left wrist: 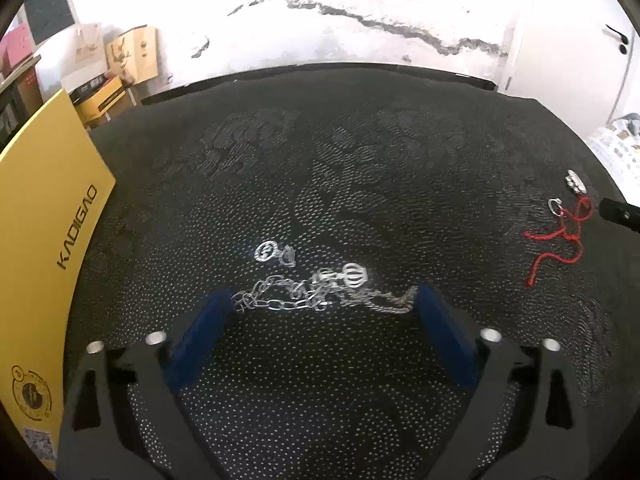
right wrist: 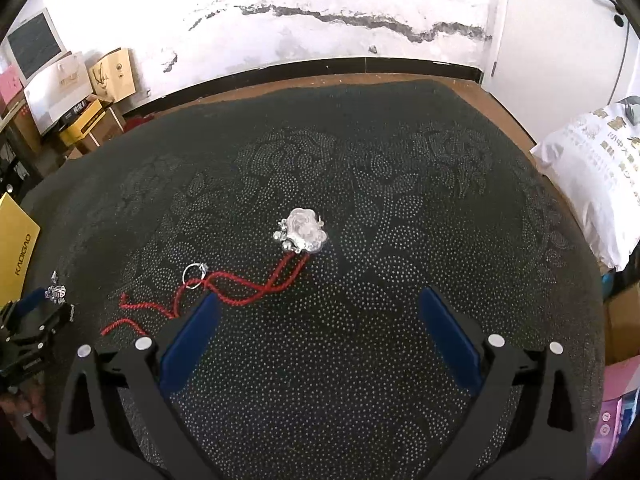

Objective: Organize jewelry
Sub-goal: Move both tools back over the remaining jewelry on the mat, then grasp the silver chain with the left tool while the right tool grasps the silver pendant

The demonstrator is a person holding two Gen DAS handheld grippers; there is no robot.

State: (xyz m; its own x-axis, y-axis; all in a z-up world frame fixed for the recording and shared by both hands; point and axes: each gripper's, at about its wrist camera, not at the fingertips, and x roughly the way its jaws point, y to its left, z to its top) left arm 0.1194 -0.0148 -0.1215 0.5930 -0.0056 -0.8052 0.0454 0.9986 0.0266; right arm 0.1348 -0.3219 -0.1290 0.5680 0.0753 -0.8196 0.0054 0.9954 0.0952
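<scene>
A silver chain point(left wrist: 320, 298) with round charms lies bunched on the black dotted cloth point(left wrist: 320, 168). My left gripper point(left wrist: 324, 296) stands open low around it, one blue fingertip beside each end of the chain. Whether the pads touch the chain I cannot tell. In the right wrist view a silver pendant point(right wrist: 304, 232) on a red cord point(right wrist: 248, 292) lies ahead, with a small ring point(right wrist: 195, 274) on the cord. My right gripper point(right wrist: 320, 300) is open and empty; its left fingertip point(right wrist: 208, 306) is just short of the cord. The pendant necklace point(left wrist: 560, 236) also shows far right in the left view.
A yellow KADIGAO box point(left wrist: 44, 260) lies along the cloth's left edge. Cardboard boxes point(right wrist: 108, 76) and a monitor stand at the back left by the wall. A white printed bag point(right wrist: 596, 168) sits off the right side. The left gripper point(right wrist: 28, 320) shows at the right view's left edge.
</scene>
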